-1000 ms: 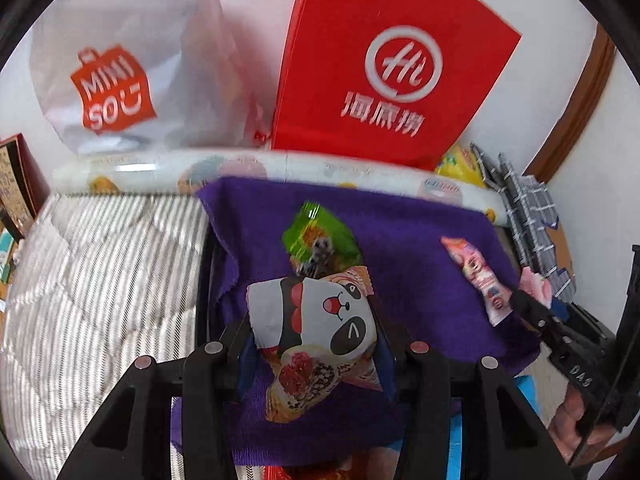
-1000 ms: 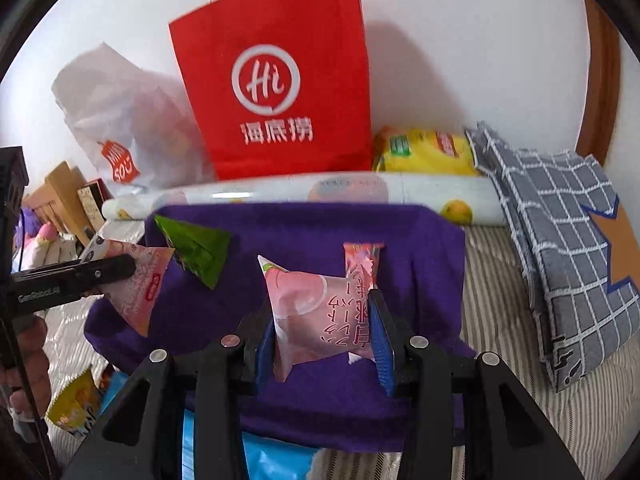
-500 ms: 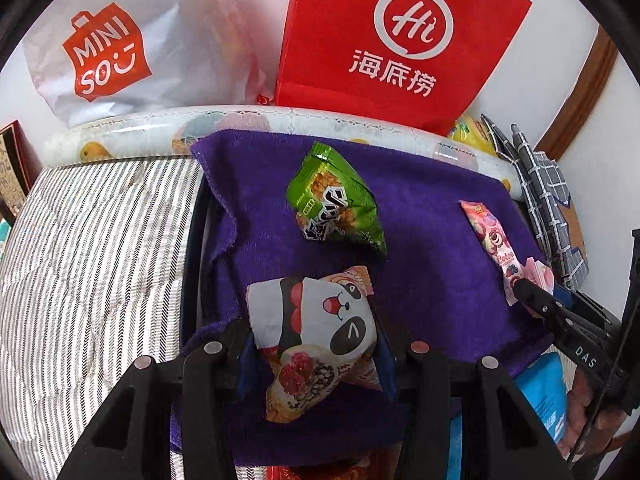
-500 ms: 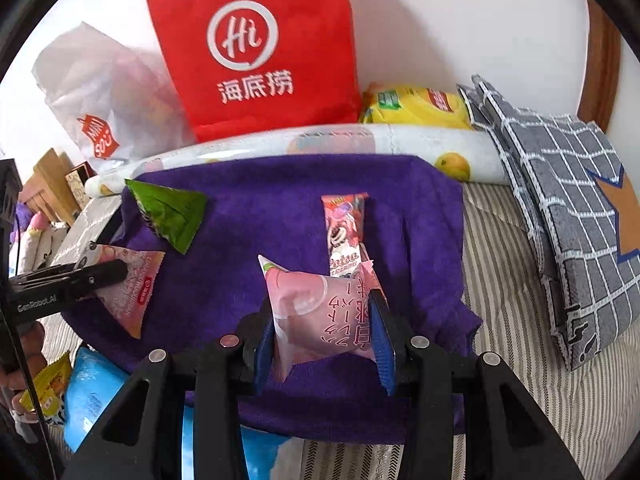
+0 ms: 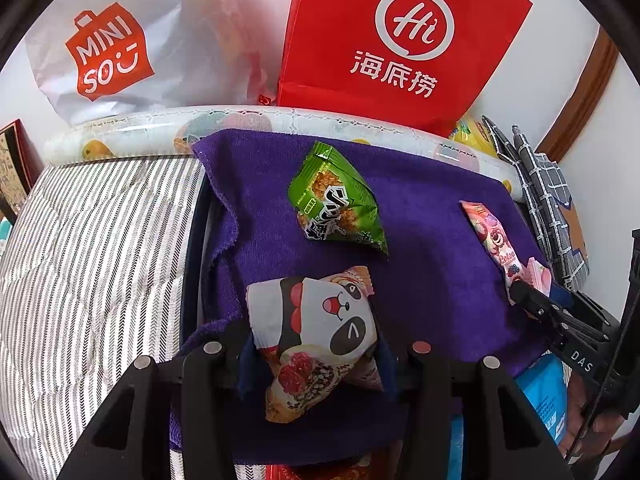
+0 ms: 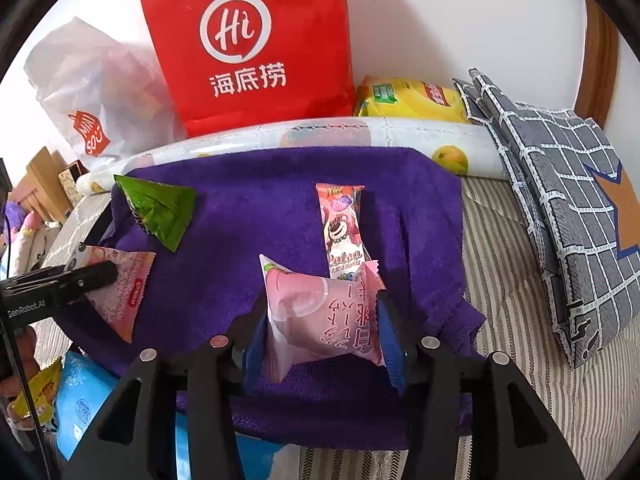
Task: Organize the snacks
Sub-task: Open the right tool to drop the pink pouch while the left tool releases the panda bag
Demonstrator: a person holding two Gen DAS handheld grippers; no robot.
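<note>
Bed with striped cover [image 5: 92, 248]: lying under everything, showing to the left of the cloth in the left wrist view and to the right of it in the right wrist view.

Purple towel [image 5: 432, 248]: spreading over the bed and carrying the loose snacks.

Red paper bag [image 5: 400, 40]: standing upright against the wall behind the towel, beside a white Miniso bag [image 5: 120, 40].

Rolled printed mat [image 6: 328, 136]: lying along the towel's far edge.

Grey checked cushion [image 6: 560, 200]: leaning at the right of the bed.

Yellow packet [image 6: 412, 98]: resting behind the mat, next to the red bag.

Left hand-held gripper [image 5: 314, 354]: clenching on the panda snack packet [image 5: 316, 332], which is sitting between its fingers above the near part of the towel.

Right hand-held gripper [image 6: 324, 342]: grasping the pink peach packet [image 6: 320, 312], which is hanging between its blue pads [image 6: 390, 344] just in front of the strawberry-bear bar.

Green snack packet [image 5: 338, 200]: lying on the towel, just beyond the panda packet and apart from it.

Strawberry-bear bar [image 6: 342, 228]: lying lengthwise on the towel, its near end passing behind the peach packet.

Blue packet [image 6: 80, 404]: sticking out from under the towel's near left corner.
</note>
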